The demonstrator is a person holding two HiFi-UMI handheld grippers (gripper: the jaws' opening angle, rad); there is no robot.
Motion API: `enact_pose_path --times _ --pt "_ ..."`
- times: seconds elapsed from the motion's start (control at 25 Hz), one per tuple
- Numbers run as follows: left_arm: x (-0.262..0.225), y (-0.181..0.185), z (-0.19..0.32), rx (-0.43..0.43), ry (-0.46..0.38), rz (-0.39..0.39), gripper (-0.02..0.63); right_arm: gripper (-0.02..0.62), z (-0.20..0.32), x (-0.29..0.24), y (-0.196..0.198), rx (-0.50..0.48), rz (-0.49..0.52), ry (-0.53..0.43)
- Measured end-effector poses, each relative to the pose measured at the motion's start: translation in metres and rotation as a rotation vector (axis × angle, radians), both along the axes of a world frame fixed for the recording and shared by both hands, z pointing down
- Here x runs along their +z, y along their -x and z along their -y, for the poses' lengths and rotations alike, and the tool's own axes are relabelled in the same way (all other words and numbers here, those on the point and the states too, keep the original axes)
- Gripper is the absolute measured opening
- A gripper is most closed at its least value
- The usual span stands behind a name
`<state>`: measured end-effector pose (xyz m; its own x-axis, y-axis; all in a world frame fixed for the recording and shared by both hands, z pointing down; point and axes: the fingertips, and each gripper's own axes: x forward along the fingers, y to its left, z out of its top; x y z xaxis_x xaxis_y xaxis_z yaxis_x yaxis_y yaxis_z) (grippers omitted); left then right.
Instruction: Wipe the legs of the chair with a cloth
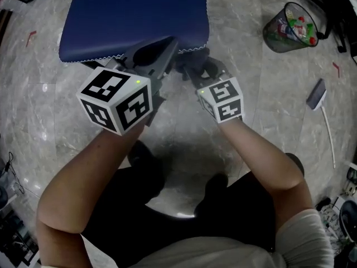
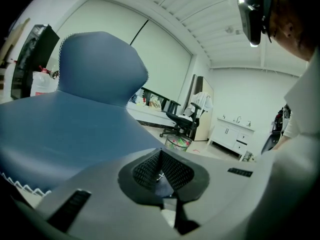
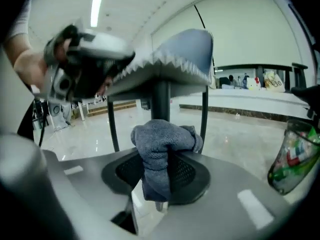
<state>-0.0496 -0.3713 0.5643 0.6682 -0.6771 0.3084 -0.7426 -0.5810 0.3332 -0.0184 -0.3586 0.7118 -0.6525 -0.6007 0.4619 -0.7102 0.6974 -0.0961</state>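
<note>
Holding a tool in each hand, a person is standing on a pale marble floor (image 1: 251,116) and bending over a chair with a blue seat (image 1: 134,15).

At the left, the left tool (image 1: 167,46) is reaching to the near edge of the seat, with its marker cube (image 1: 116,100) facing upward. Its own view is showing the two jaws pressed together with nothing visible between the ribbed pads (image 2: 172,170), while the blue seat is lying just beside it on the left.

In the middle, the right tool (image 3: 161,171) is pointing under the seat's zigzag front edge. Its jaws are clamping a bunched grey cloth (image 3: 162,144), which is bulging above them and hanging down between them. The cloth is sitting directly in front of the thick dark centre leg (image 3: 161,99); whether the two are touching cannot be told. Thinner dark legs (image 3: 112,126) are standing to either side, farther back.

At the right, a mesh waste basket (image 1: 290,27) holding coloured litter is standing on the floor, well apart from the chair.
</note>
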Motion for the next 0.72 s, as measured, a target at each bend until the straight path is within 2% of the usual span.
enact_pose_path --times 0.12,0.28,0.36,0.52,0.72 --pt "-0.002 -0.001 0.001 0.002 -0.006 0.009 0.005 0.121 0.008 -0.06 -0.002 0.003 0.063 -0.062" --pt "-0.003 -0.001 0.001 0.002 -0.011 0.014 0.005 0.121 0.008 -0.058 -0.003 0.038 0.084 -0.133" --pt "-0.003 -0.001 0.001 -0.003 -0.011 0.013 0.005 0.121 0.004 -0.027 -0.003 0.048 0.074 -0.124" --pt "-0.003 -0.003 0.003 -0.004 -0.018 0.017 0.005 0.12 -0.008 0.084 -0.004 0.077 0.023 0.073" --pt "-0.002 -0.001 0.005 -0.012 -0.011 0.005 0.005 0.127 -0.015 0.176 0.0 0.097 -0.061 0.172"
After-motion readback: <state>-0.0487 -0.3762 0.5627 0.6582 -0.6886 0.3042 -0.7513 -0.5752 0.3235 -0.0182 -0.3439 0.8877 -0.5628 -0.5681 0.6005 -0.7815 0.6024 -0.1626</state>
